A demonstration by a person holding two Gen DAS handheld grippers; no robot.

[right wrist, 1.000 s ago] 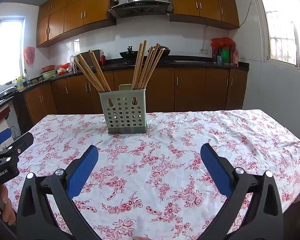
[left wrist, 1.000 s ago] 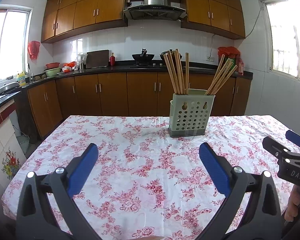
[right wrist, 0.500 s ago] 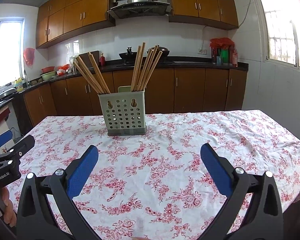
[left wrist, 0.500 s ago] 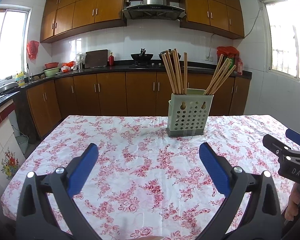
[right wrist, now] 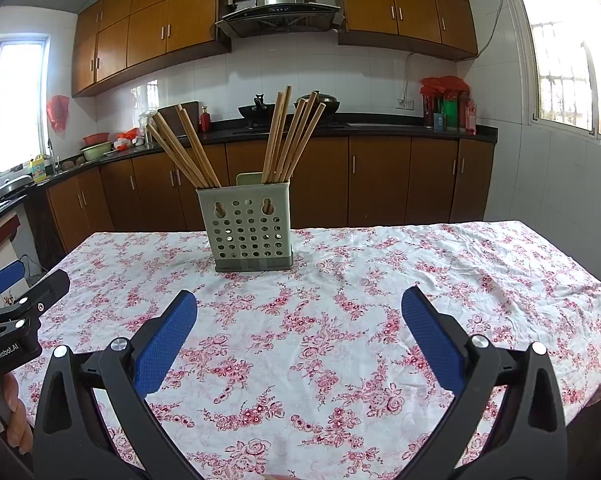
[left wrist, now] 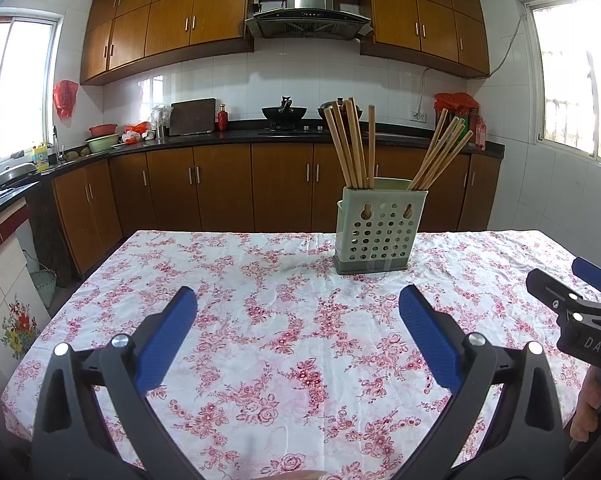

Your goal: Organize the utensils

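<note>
While both tools hover above the table (left wrist: 236, 264):
My left gripper (left wrist: 298, 312): jaws apart, empty.
My right gripper (right wrist: 299, 312): jaws apart, empty.
Chopsticks (right wrist: 288, 140): upright in holder (right wrist: 250, 232), near the far edge.

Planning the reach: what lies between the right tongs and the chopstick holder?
Only bare flowered tablecloth, as the right wrist view shows; nothing stands between the open right tongs and the chopstick holder.
</note>
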